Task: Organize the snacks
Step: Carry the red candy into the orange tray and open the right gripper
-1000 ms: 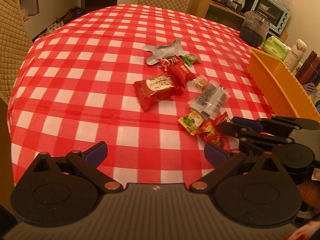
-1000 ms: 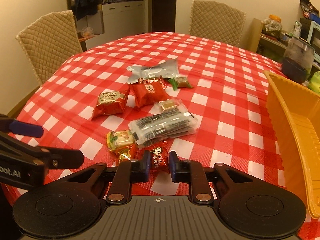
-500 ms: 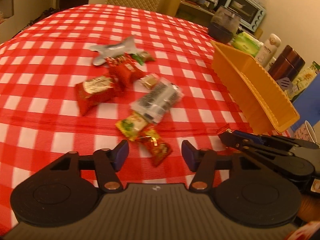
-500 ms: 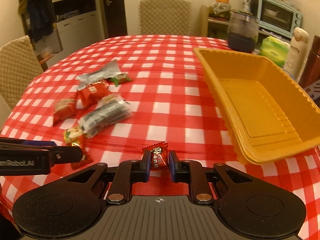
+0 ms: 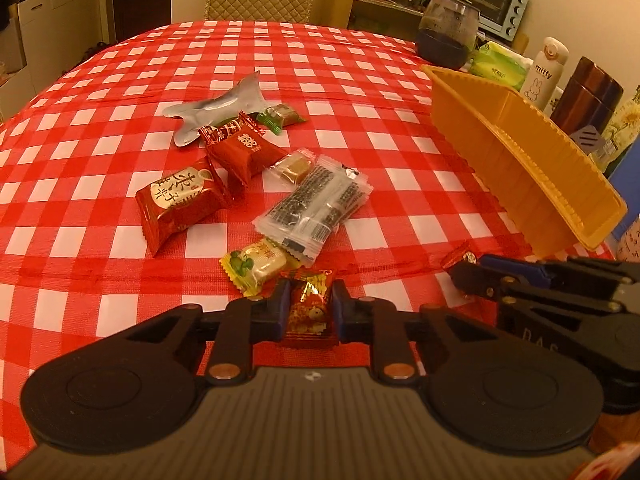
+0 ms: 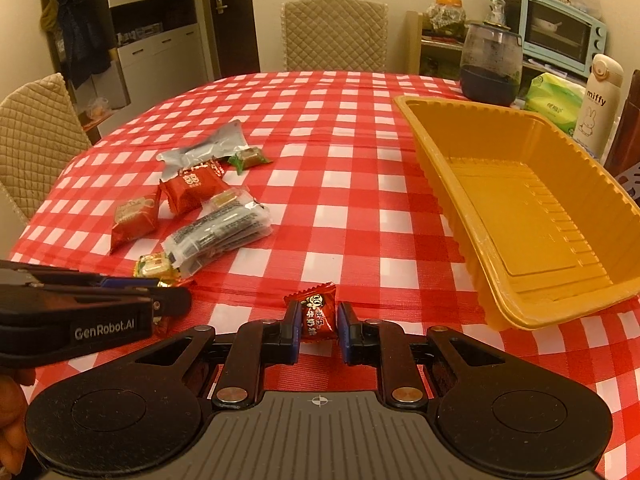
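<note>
Both grippers hold snacks: the left gripper (image 5: 308, 312) has its fingers clamped on a gold-red candy (image 5: 310, 306) at the pile's near edge, the right gripper (image 6: 319, 322) on a red candy (image 6: 318, 314). Next, I judge, carry both to the empty tray (image 6: 472, 232) on the table (image 6: 352, 216) and release.

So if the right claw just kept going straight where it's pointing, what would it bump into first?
Probably the bare checkered tablecloth just ahead. The right claw, shut on a small red candy, tilts downward; the orange tray sits off to its right, though depth is hard to judge.
</note>
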Tool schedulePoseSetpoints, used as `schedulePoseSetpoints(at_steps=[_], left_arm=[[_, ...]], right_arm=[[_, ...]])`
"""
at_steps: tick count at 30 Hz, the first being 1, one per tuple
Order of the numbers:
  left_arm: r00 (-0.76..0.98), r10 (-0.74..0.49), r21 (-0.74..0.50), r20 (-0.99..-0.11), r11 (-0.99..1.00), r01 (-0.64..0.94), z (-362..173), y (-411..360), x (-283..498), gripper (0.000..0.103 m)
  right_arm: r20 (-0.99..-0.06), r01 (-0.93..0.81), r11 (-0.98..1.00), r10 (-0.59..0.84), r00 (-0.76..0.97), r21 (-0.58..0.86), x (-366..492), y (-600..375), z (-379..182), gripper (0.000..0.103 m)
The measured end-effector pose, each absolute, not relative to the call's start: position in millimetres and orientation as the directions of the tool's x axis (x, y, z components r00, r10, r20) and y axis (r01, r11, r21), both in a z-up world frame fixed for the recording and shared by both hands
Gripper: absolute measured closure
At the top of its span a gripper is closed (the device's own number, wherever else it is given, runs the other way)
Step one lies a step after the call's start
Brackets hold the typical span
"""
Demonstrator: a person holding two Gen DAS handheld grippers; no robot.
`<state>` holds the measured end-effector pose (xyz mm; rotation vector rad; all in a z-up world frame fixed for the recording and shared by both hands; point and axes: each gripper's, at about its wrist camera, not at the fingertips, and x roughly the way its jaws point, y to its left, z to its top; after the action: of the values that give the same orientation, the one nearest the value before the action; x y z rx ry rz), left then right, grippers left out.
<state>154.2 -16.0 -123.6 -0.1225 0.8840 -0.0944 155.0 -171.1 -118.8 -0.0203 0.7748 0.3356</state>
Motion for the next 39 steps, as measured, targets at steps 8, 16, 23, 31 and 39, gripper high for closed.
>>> schedulePoseSetpoints(at_steps=[8, 16, 23, 31, 39], left_arm=[[0.663, -0.153, -0.159, -0.733, 0.986, 0.052, -100.0, -18.2, 147.1, 0.084], [0.701, -0.224, -0.19, -0.677, 0.973, 0.128, -63.0, -46.1, 159.9, 0.084], [0.727, -0.327, -0.222, -0.604, 0.945, 0.241, -26.5, -96.4, 187.5, 0.084], [0.698, -0.438, -0.283, -0.567, 0.899, 0.335, -26.7, -148.2, 223.6, 0.084], [0.659, -0.468, -0.287, -0.589, 0.883, 0.371, -47.6, -177.5, 246.4, 0.083]], right_arm=[[-0.636, -0.282, 0.953, 0.284, 0.717, 0.108, 147.1, -176.9, -101.5, 0.084], [-0.549, -0.19, 0.972, 0.233, 0.802, 0.135, 149.5, -208.4, -52.4, 0.084], [-0.516, -0.069, 0.991, 0.117, 0.848, 0.112, 167.0, -262.9, -20.3, 0.084], [-0.521, 0.078, 0.979, 0.032, 0.853, 0.187, 185.4, -324.2, -32.0, 0.084], [-0.534, 0.166, 0.955, -0.011, 0.845, 0.244, 186.7, -344.9, -48.1, 0.084]])
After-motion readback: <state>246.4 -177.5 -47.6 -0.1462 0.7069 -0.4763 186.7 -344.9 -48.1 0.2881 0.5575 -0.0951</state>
